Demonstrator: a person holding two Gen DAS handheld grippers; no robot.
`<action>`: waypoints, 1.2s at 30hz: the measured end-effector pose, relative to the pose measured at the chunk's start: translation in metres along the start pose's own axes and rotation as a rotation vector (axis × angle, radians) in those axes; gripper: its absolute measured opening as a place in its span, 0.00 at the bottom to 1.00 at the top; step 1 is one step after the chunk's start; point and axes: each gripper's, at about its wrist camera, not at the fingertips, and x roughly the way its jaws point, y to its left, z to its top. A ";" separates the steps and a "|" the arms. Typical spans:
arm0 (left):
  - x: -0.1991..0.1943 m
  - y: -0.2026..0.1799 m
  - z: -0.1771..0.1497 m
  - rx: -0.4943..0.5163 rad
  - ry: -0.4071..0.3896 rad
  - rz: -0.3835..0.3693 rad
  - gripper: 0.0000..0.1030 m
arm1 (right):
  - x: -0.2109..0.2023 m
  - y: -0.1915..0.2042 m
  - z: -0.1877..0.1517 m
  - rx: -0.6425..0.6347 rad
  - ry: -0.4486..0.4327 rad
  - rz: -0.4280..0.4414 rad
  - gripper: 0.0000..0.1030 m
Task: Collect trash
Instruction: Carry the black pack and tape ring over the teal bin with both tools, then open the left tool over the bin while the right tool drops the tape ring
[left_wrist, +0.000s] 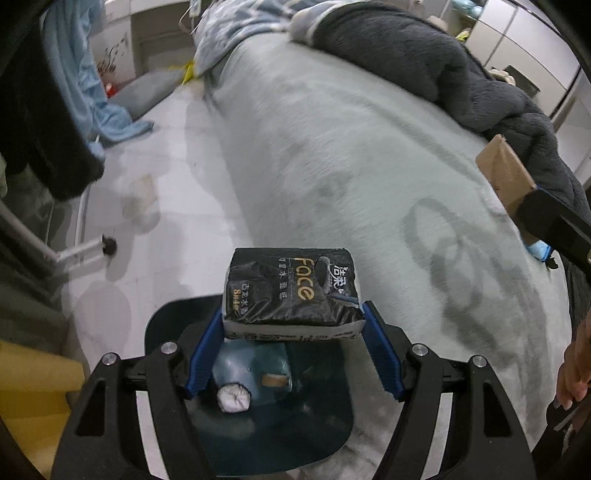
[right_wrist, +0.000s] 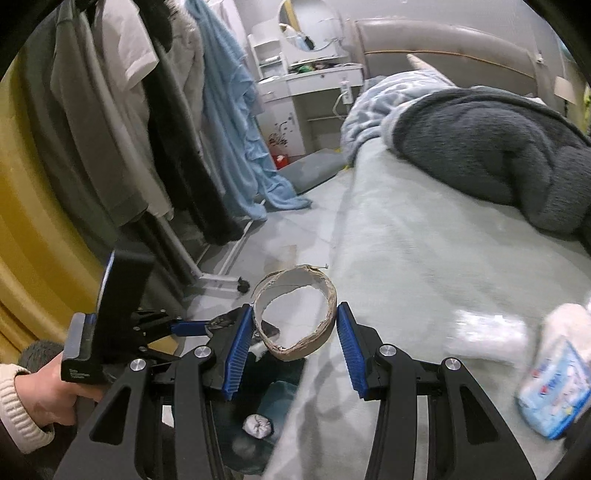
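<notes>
My left gripper (left_wrist: 293, 325) is shut on a black tissue pack (left_wrist: 291, 291) printed "Face" and holds it above a dark trash bin (left_wrist: 162, 325) on the floor beside the bed. The bin holds a crumpled white paper ball (left_wrist: 233, 398) and blue plastic. My right gripper (right_wrist: 294, 334) is shut on a torn cardboard ring (right_wrist: 295, 314) and holds it over the bin's edge (right_wrist: 258, 454), where the paper ball (right_wrist: 257, 425) also shows. The left gripper (right_wrist: 207, 326) appears at the left of the right wrist view. The right gripper's cardboard (left_wrist: 504, 173) shows at the right of the left wrist view.
A bed with a pale green cover (left_wrist: 332, 166) and a dark grey fleece blanket (right_wrist: 487, 147) fills the right. A clothes rack with hanging garments (right_wrist: 166, 129) stands at the left. A blue-and-white tissue packet (right_wrist: 554, 391) and white wrapper (right_wrist: 487, 338) lie on the bed.
</notes>
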 end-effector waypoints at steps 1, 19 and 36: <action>0.002 0.004 -0.001 -0.007 0.011 0.004 0.72 | 0.004 0.005 0.000 -0.008 0.008 0.006 0.45; -0.001 0.056 -0.022 -0.040 0.144 0.010 0.84 | 0.073 0.046 -0.007 -0.066 0.154 0.071 0.45; -0.076 0.107 -0.009 -0.135 -0.148 -0.004 0.83 | 0.134 0.073 -0.049 -0.112 0.365 0.082 0.46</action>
